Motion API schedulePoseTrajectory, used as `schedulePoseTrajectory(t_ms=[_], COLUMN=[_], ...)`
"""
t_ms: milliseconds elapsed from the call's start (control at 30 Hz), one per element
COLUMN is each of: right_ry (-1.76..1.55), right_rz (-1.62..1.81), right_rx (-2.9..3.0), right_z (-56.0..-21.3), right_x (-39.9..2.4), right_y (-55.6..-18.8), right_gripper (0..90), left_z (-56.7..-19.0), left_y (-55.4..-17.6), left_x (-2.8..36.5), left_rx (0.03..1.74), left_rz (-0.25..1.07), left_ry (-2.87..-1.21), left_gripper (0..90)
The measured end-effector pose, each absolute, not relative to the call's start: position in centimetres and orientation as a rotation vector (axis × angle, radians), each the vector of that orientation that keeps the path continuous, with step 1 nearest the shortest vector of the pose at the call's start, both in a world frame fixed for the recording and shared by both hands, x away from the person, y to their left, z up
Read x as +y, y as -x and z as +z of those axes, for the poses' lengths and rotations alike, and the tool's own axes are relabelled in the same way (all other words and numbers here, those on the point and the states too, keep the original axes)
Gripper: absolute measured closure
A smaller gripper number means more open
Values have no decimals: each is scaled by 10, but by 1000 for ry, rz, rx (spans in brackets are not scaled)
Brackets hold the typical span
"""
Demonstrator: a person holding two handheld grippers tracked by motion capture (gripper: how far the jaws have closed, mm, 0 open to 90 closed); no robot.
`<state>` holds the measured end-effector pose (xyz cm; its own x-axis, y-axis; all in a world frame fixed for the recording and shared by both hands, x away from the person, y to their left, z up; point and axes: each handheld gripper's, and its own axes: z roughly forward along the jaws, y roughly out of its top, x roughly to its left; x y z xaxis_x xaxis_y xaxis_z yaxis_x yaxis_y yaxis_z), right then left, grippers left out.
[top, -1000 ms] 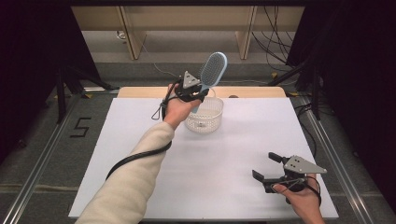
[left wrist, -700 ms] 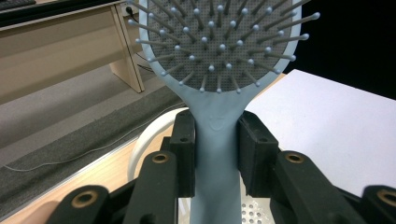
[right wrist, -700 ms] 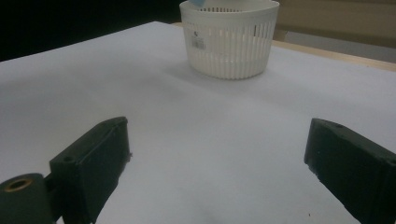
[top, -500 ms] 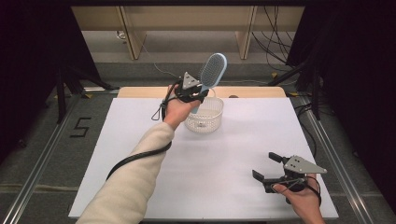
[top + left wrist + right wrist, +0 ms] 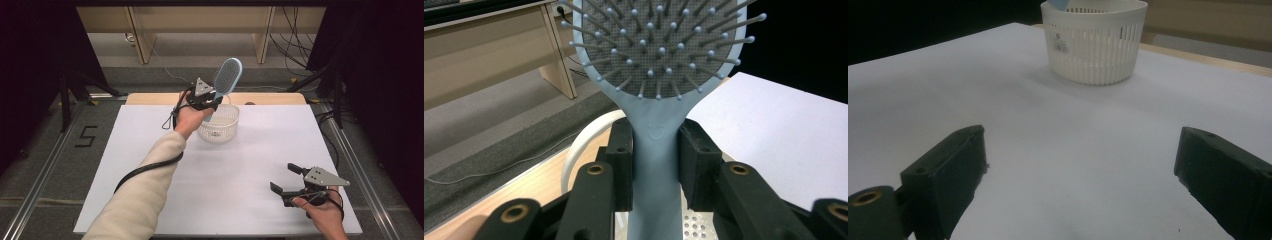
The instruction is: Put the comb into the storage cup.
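Hairbrush first: one pale blue plastic paddle hairbrush [image 5: 226, 80] stands with its long axis nearly upright, bristled head up and tilted toward the far right, handle pointing down into the one white slotted plastic basket [image 5: 219, 123] at the far middle of the white-covered desk [image 5: 250, 165]. The left tongs [image 5: 212, 101] pinch it at the neck, just below the head; in the left gripper view the two black pads sit pressed against either side of the handle [image 5: 655, 165], with the basket's rim and perforated floor showing directly beneath. So the brush lies straight ahead of those tongs and above the basket, and the coming move looks like a plain lowering along the handle's own axis before letting go.

The right tongs [image 5: 289, 180] hover low over the near right corner of the desk, jaws spread wide with nothing between them, well apart from the basket, which the right gripper view shows far ahead [image 5: 1095, 40]. The left hand is by far the nearer one.

Count: one hairbrush, one basket, two tongs.
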<state>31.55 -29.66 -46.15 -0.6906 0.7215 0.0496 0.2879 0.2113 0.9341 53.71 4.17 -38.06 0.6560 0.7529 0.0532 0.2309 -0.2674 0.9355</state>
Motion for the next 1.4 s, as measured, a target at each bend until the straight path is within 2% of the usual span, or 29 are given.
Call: schedulePoseTrajectory(t_ms=[1400], right_ry=[-935], right_rz=[1477], right_rx=[2095], right_z=[-462], right_x=[-297], right_y=[-316], right_gripper=[72], left_z=[-396], left_y=[-541], left_x=[39], left_rx=[752], left_rz=[599], left_ry=[-1849], left_gripper=[698])
